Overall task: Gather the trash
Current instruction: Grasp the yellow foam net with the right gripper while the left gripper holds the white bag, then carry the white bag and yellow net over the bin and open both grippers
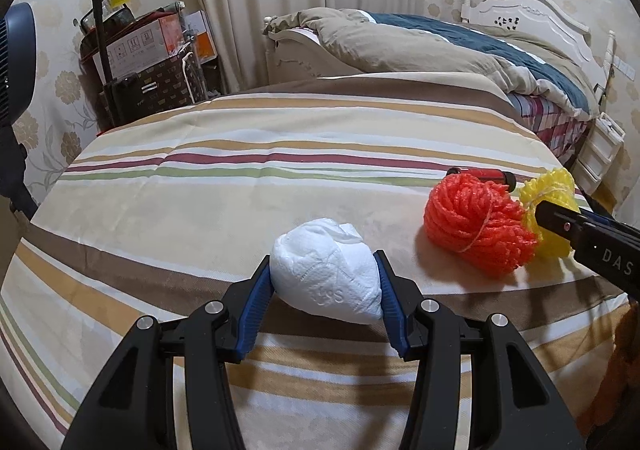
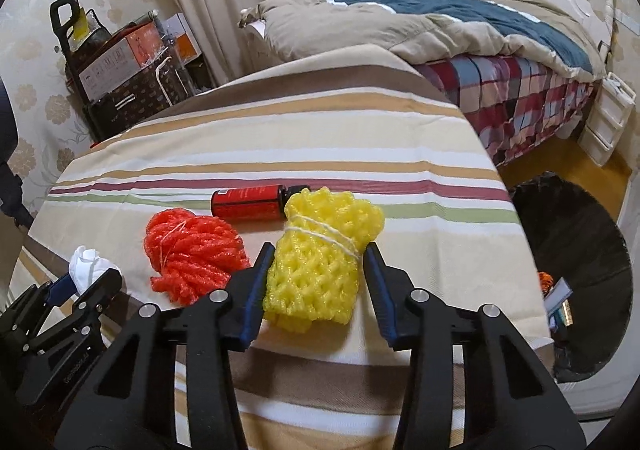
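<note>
Left gripper (image 1: 325,282) pinches the white tissue wad (image 1: 326,270), both blue pads pressed into its sides, wad low over the striped cloth (image 1: 280,154); whether lifted or resting, cannot tell. Right gripper (image 2: 318,276) straddles the yellow foam net (image 2: 320,254): left pad touching, right pad just beside it, so likely not yet clamped. Orange foam net (image 2: 194,254) lies beside the yellow one; red bottle (image 2: 248,202) just behind both. Black bin bag (image 2: 576,250) sits open on the floor to the right, presumably where it all goes.

"DAS" in white letters on right gripper (image 1: 560,224) body; embossed mark on crumpled tissue (image 1: 326,280) unreadable; box labels too small.
</note>
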`<state>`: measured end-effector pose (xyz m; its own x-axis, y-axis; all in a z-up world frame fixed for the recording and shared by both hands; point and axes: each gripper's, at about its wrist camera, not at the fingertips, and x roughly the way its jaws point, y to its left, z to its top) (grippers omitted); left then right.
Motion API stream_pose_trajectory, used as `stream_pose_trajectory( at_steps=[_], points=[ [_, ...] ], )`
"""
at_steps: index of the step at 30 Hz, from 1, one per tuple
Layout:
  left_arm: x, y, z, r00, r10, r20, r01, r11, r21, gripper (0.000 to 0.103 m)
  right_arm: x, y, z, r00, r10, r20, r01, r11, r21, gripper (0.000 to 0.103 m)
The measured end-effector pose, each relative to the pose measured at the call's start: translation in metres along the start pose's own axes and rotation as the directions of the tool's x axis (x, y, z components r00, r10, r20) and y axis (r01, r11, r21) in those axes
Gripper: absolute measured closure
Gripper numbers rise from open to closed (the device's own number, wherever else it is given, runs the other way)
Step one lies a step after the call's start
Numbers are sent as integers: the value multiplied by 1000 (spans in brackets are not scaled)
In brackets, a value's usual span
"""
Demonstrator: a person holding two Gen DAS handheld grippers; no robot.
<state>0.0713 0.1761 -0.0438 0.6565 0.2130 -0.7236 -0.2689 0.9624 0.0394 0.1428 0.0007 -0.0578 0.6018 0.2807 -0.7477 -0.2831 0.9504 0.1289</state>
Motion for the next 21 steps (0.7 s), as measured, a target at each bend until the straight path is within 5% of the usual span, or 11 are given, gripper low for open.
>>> stream_pose_trajectory(
  at_steps=[21],
  points=[
    [-45,-61,-8,992,-110,62,106,993,57,53,-68,-49,-36,993,-73,90,71,997,22,61]
  ],
)
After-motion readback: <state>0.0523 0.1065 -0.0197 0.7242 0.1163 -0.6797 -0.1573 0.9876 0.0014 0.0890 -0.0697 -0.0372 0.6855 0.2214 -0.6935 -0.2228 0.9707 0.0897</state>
